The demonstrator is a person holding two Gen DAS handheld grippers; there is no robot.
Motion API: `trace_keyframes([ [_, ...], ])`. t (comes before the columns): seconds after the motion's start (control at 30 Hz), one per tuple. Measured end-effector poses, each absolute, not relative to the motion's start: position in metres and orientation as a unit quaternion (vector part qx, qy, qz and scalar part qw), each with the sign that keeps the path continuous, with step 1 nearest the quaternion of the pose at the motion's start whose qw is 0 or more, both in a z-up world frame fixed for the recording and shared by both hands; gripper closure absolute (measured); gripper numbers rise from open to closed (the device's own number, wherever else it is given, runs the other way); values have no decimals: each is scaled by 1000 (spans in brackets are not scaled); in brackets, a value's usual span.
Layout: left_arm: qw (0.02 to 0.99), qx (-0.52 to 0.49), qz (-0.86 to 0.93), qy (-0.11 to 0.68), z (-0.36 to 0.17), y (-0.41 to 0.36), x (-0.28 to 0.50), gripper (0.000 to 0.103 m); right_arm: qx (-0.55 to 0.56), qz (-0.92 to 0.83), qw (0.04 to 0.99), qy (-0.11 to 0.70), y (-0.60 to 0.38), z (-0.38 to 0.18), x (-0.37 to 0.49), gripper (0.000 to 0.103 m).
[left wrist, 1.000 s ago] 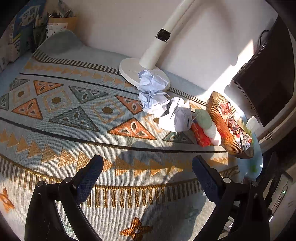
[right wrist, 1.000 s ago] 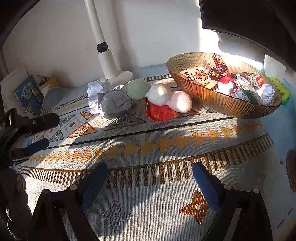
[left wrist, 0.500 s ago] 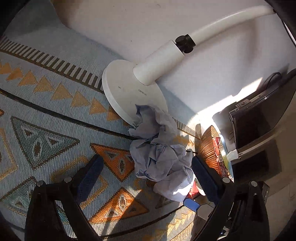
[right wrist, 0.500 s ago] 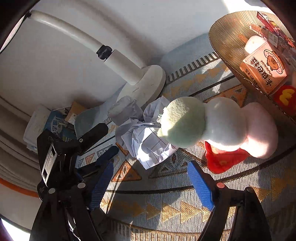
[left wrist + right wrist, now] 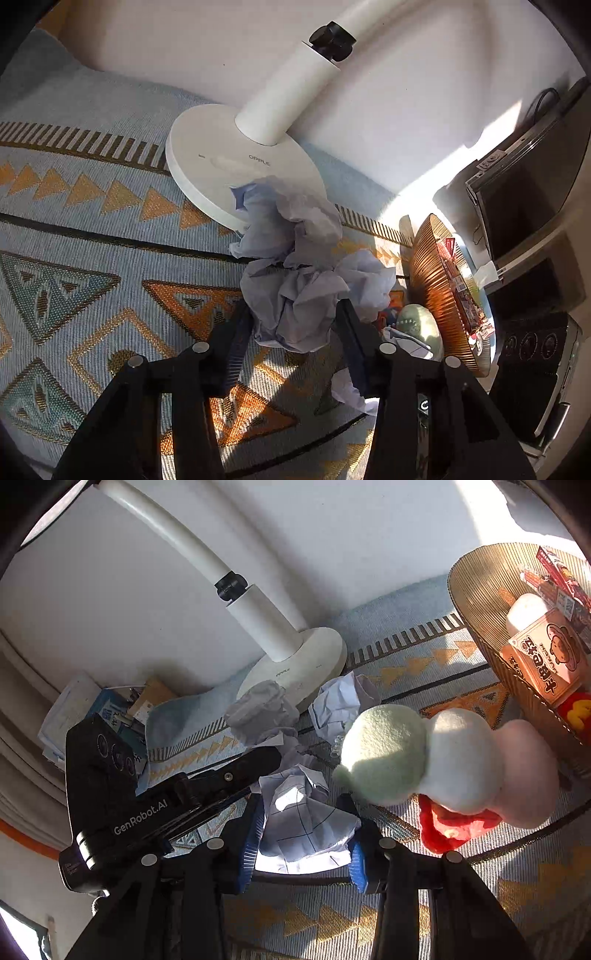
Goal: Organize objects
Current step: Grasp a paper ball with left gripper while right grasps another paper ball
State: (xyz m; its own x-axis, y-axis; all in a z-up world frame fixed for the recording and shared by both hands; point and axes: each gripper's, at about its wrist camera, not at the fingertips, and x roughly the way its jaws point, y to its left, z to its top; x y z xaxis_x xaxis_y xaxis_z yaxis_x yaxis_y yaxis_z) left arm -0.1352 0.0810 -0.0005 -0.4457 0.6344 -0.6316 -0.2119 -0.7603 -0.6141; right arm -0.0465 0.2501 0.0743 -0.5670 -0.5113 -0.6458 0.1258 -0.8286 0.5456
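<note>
Several crumpled paper balls lie on the patterned cloth beside a white lamp base (image 5: 236,173). My left gripper (image 5: 293,325) is shut on a bluish crumpled paper ball (image 5: 295,314). My right gripper (image 5: 304,830) is shut on a crumpled sheet of grid paper (image 5: 303,827). The left gripper's body (image 5: 147,812) shows at the left of the right wrist view. Two more paper balls (image 5: 266,709) lie by the lamp base. A plush toy with green, white and pink balls (image 5: 443,760) lies on a red item just right of the right gripper.
An amber ribbed bowl (image 5: 476,602) full of snack boxes stands at the right, also seen edge-on in the left wrist view (image 5: 432,280). A dark monitor (image 5: 528,199) is behind it. Books and papers (image 5: 92,709) are stacked at the far left against the wall.
Both grippers moved forward to the paper pile and closed, the left on the bluish paper ball and the right on the grid paper sheet.
</note>
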Motion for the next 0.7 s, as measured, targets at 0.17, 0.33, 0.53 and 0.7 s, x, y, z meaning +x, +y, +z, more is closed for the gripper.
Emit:
trace_keyframes([
  [0.17, 293, -445, 818, -217, 15, 77, -103, 72, 423, -859, 225, -183, 255, 84, 11, 64],
  [0.33, 311, -448, 817, -188, 25, 73, -46, 72, 418, -867, 238, -132, 250, 86, 55, 63],
  [0.53, 260, -428, 864, -64, 29, 69, 21, 68, 411, -877, 217, -118, 254, 71, 63, 63],
  [0.7, 253, -432, 866, -16, 18, 77, 36, 60, 407, -885, 211, -82, 245, 70, 65, 61],
])
